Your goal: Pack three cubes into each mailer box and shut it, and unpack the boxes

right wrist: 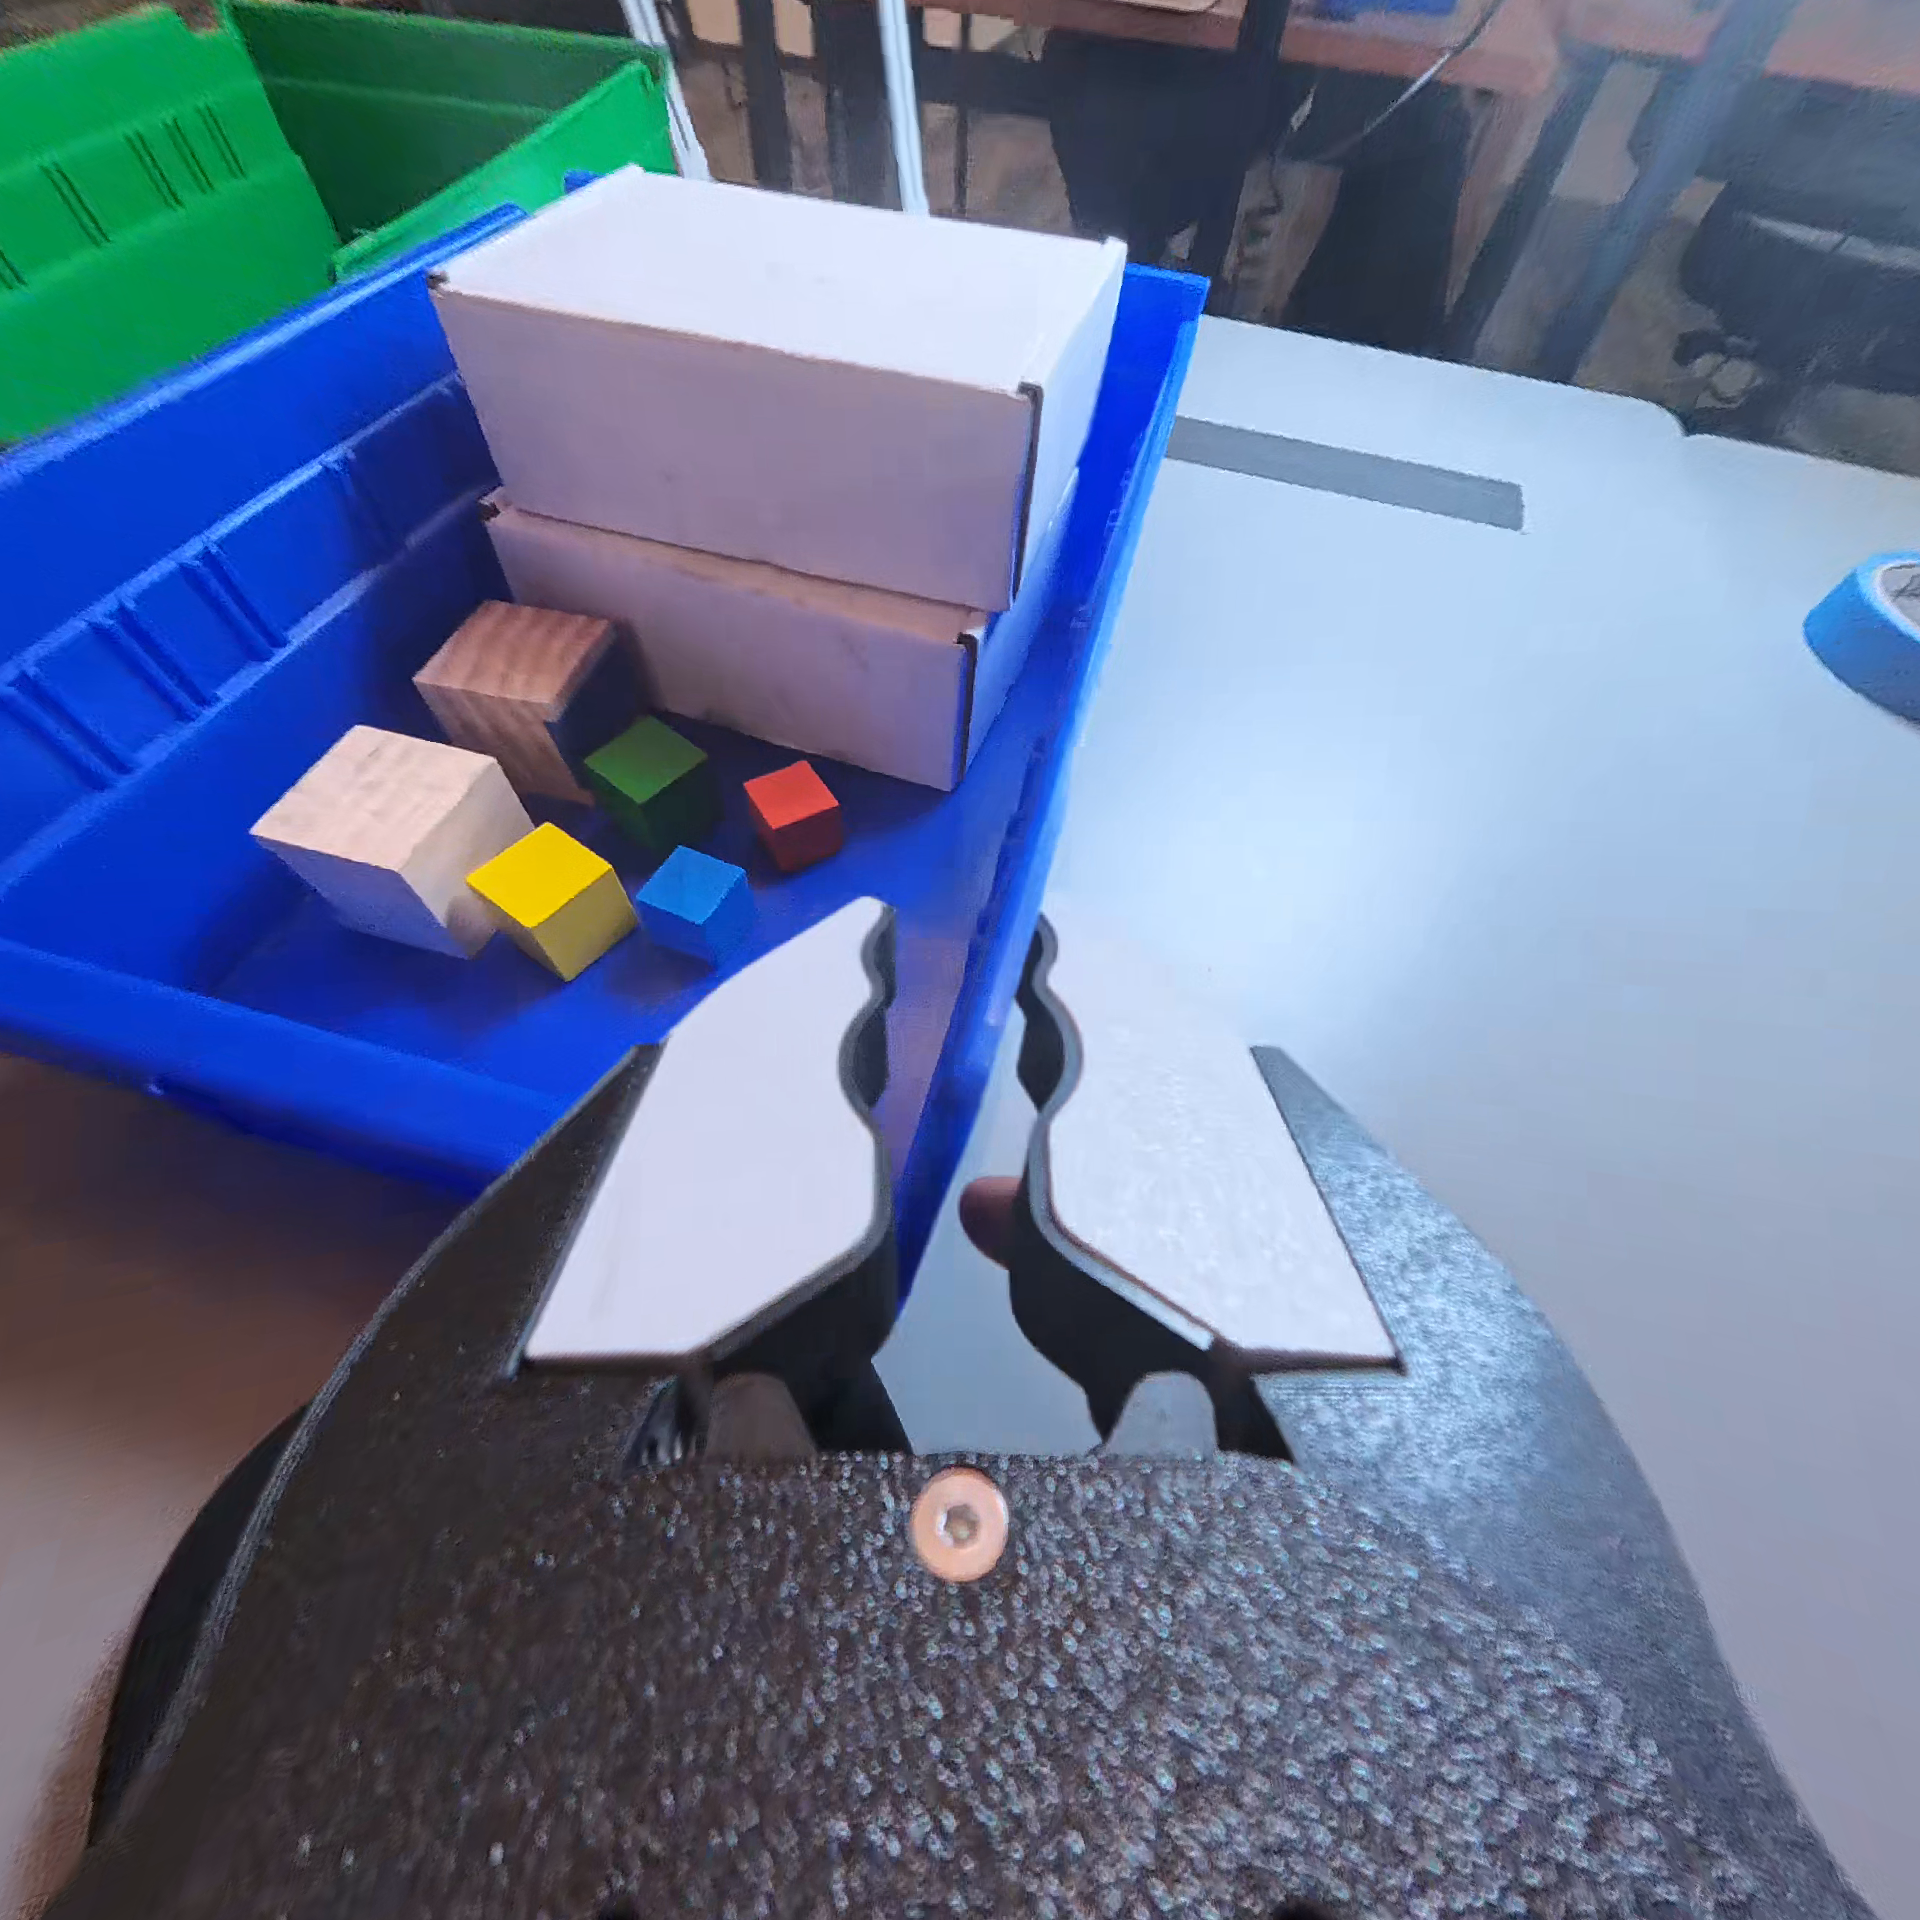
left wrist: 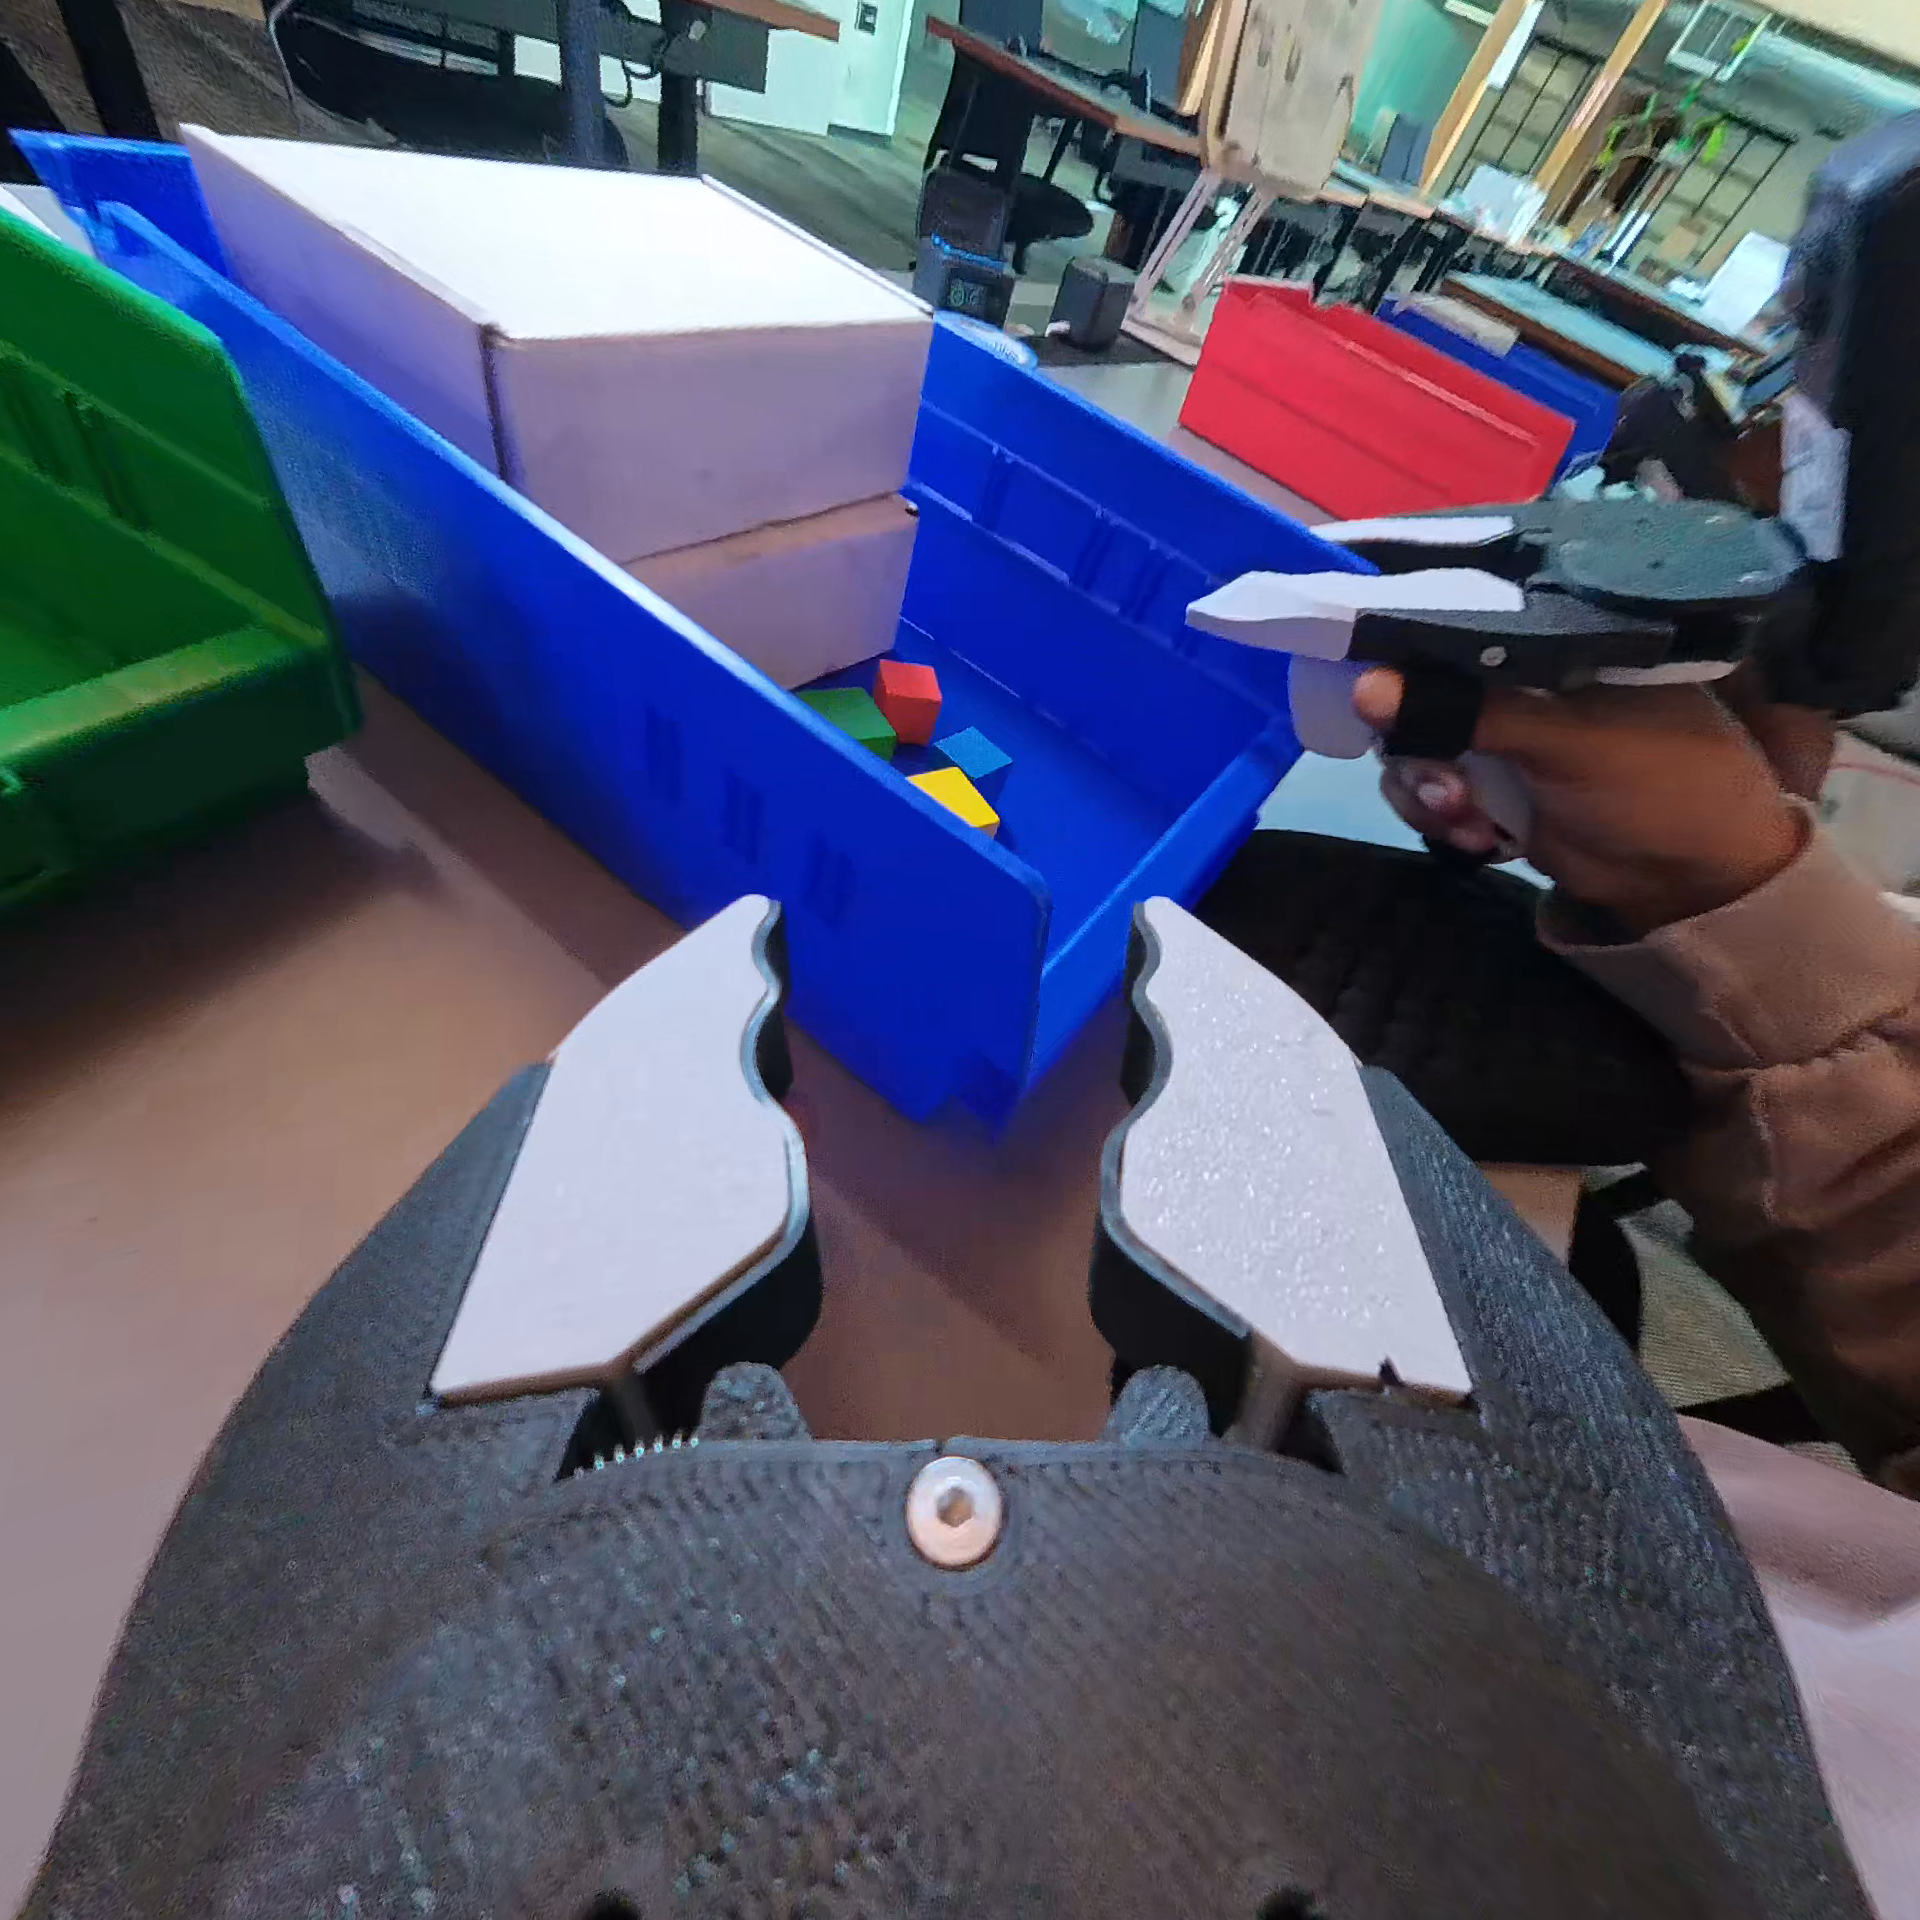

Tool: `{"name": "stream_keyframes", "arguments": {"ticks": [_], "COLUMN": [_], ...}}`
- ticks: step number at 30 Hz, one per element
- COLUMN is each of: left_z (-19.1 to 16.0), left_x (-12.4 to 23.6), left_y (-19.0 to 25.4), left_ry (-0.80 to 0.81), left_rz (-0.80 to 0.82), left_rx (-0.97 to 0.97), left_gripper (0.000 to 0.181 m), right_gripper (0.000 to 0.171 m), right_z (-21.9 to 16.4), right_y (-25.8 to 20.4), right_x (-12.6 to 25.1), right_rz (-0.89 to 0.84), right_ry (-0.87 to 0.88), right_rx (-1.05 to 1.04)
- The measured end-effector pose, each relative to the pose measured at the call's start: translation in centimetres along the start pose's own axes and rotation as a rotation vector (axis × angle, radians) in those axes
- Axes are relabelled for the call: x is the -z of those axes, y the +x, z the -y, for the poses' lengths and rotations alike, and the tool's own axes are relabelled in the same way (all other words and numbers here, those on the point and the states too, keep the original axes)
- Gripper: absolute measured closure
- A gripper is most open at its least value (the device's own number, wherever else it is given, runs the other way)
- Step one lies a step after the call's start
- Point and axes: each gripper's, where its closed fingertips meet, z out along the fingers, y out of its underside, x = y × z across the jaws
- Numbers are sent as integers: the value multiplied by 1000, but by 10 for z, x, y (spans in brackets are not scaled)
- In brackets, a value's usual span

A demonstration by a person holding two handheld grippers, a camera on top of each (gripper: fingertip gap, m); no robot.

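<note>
Two shut white mailer boxes, the upper box [right wrist: 769, 384] on the lower box [right wrist: 748, 665], sit stacked in a blue bin [right wrist: 312, 1039]. Loose cubes lie in front of them: yellow [right wrist: 551, 899], blue [right wrist: 696, 902], green [right wrist: 649, 779], red [right wrist: 793, 812], a dark wooden one [right wrist: 514, 681] and a pale wooden one [right wrist: 395, 831]. My right gripper [right wrist: 961, 935] is open and empty above the bin's near right wall. My left gripper [left wrist: 956, 914] is open and empty just outside the bin's [left wrist: 623, 727] end corner. The boxes [left wrist: 582, 322] and the right gripper [left wrist: 1257, 571] show in the left wrist view.
A green bin [left wrist: 125, 582] stands to the left of the blue one, also in the right wrist view [right wrist: 156, 208]. A red bin [left wrist: 1361, 416] sits farther back. A roll of blue tape [right wrist: 1870, 634] lies on the grey table [right wrist: 1455, 831]. A person's hand and sleeve [left wrist: 1662, 831] hold the right gripper. The gap from one gripper's tips to the other's is roughly 20 cm.
</note>
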Motion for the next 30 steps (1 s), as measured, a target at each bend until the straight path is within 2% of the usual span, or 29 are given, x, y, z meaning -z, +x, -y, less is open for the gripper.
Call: {"name": "stream_keyframes", "arguments": {"ticks": [5,10,15,19,22,27,30], "left_z": [5,7,46,78,99,127,130], "left_x": [-14,-12,14,50,87,170,226], "left_y": [-13,-5,10,9,-5,-47,-76], "left_ry": [22,15,134,193,230,272,263], "left_rz": [171,229,254,324,406,563,658], "left_rx": [-172,-330,-422,-462,-483,-480,-465], "left_gripper": [145,153,158,158,158,158,158], "right_gripper": [162,167,166,165,165,164,165], "right_z": [1,8,36,80,118,181,207], "right_y": [-2,1,-9,-31,-61,-138,-197], "right_x": [6,24,56,65,58,31,8], "right_rz": [-74,-174,-214,-157,-96,60,177], "right_ry": [21,81,208,296,356,441,455], "right_rx": [29,63,38,73,111,150,160]}}
